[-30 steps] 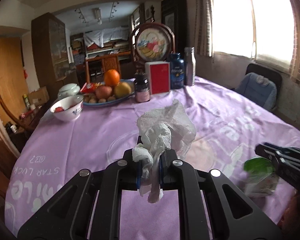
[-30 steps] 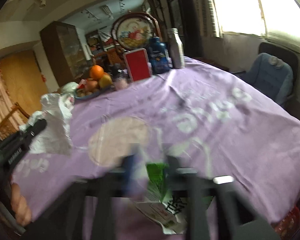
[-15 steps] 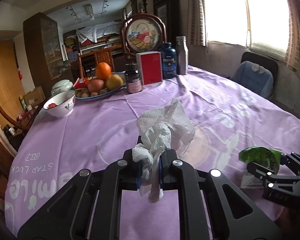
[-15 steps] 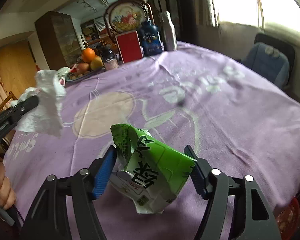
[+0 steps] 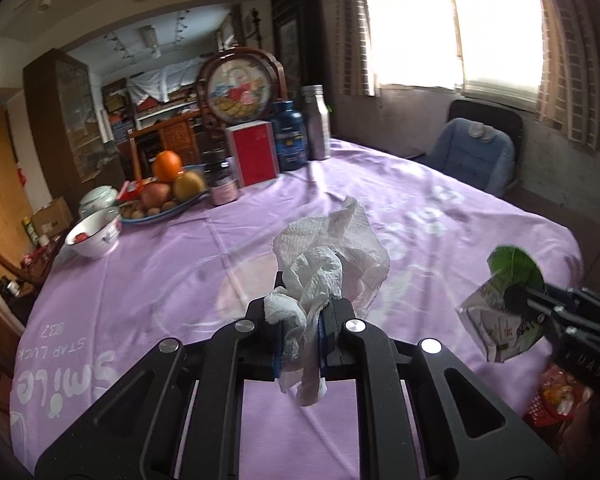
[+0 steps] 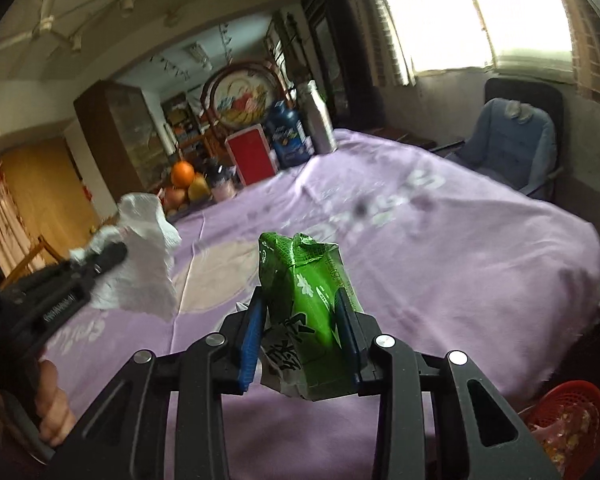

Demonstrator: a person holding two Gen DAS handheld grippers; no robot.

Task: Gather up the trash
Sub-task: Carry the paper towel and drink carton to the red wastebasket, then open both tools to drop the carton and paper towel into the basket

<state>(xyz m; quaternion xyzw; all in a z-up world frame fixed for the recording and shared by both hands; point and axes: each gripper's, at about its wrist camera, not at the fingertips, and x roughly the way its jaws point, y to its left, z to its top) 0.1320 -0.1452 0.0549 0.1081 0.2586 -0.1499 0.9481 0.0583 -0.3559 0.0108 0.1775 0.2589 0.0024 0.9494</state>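
A crumpled white paper towel (image 5: pixel 324 268) is pinched in my left gripper (image 5: pixel 300 320), which is shut on it above the purple tablecloth (image 5: pixel 180 272). The same towel (image 6: pixel 144 256) shows at the left of the right wrist view, with a hand below it. My right gripper (image 6: pixel 302 316) has its jaws closing on a crushed green drink carton (image 6: pixel 308 300), and both blue pads press its sides. Carton (image 5: pixel 504 300) and right gripper (image 5: pixel 540 304) hang at the right in the left wrist view, lifted off the cloth.
A red basket (image 6: pixel 568 412) with scraps sits low beyond the table's right edge. At the far side stand a fruit plate (image 5: pixel 164 196), a white bowl (image 5: pixel 94 234), a red box (image 5: pixel 256 152), bottles (image 5: pixel 290 140) and a round framed picture (image 5: pixel 238 86). A blue-cushioned chair (image 5: pixel 476 156) is near the window.
The right gripper's pads closed onto the green carton and lifted it off the cloth. Both grippers shifted, with the far objects sliding right in the views. The left keeps its hold on the towel.
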